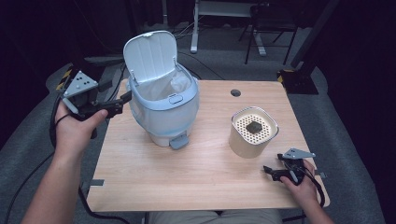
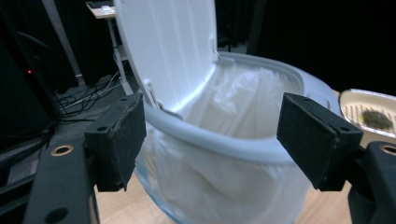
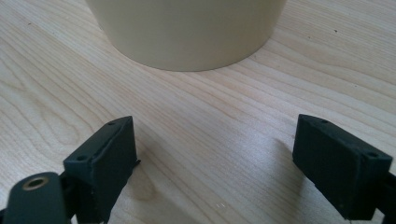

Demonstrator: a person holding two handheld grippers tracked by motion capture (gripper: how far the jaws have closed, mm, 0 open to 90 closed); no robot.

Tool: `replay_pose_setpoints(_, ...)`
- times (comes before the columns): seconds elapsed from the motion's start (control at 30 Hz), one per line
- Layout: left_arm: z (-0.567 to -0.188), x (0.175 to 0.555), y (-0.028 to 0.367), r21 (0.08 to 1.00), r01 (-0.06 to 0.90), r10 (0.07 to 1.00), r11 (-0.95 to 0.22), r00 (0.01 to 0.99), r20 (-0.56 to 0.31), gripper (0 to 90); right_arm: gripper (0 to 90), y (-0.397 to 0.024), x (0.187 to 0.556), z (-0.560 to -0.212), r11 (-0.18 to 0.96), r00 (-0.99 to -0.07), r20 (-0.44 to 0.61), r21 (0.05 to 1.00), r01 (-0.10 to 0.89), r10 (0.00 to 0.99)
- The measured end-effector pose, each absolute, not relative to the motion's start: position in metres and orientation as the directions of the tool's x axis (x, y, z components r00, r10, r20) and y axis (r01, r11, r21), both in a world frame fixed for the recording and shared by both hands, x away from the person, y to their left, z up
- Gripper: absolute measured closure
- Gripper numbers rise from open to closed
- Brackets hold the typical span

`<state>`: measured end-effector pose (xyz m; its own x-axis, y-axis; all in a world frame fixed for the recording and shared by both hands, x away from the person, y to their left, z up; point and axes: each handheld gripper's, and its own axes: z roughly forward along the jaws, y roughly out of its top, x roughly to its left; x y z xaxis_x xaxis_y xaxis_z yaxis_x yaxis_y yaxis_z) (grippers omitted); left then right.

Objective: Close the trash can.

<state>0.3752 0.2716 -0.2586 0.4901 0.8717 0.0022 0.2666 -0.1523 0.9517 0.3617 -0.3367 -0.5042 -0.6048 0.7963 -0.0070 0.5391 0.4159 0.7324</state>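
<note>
While I am holding both tools over the wooden table, the stock is standing thus. Left gripper: its fingers are spreading wide, pinching nothing, hovering just beside the rim of the pale blue pedal bin. Ahead of these fingers the bin's lid is standing raised, and a white liner bag is sitting inside. Right gripper: its fingers are likewise gaping apart, empty, hanging low over the table. Just ahead of them a cream container is standing upright, its perforated top carrying a small dark lump.
</note>
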Motion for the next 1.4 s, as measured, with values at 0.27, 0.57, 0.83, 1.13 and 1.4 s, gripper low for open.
replay_pose_setpoints(0.27,-0.247,0.398,0.274,0.957,0.265,0.896,-0.119,0.444,-0.012,25.8,13.6,-0.337,0.362,-0.504,0.416,-0.605,-0.007,0.732,0.539,0.796)
replay_pose_setpoints(0.57,-0.245,0.429,0.273,0.952,0.277,0.895,-0.133,0.446,-0.005,27.9,13.6,-0.337,0.362,-0.504,0.416,-0.605,-0.007,0.732,0.539,0.796)
replay_pose_setpoints(0.83,-0.243,0.451,0.282,0.952,0.290,0.892,-0.099,0.450,-0.044,33.1,13.6,-0.337,0.362,-0.504,0.416,-0.605,-0.007,0.732,0.539,0.796)
replay_pose_setpoints(1.13,-0.245,0.467,0.277,0.953,0.290,0.887,-0.083,0.458,-0.062,35.4,13.6,-0.337,0.362,-0.504,0.416,-0.605,-0.007,0.732,0.539,0.796)
replay_pose_setpoints(1.4,-0.239,0.467,0.266,0.957,0.268,0.855,-0.114,0.517,-0.043,37.7,13.6,-0.337,0.362,-0.504,0.416,-0.605,-0.007,0.732,0.539,0.796)
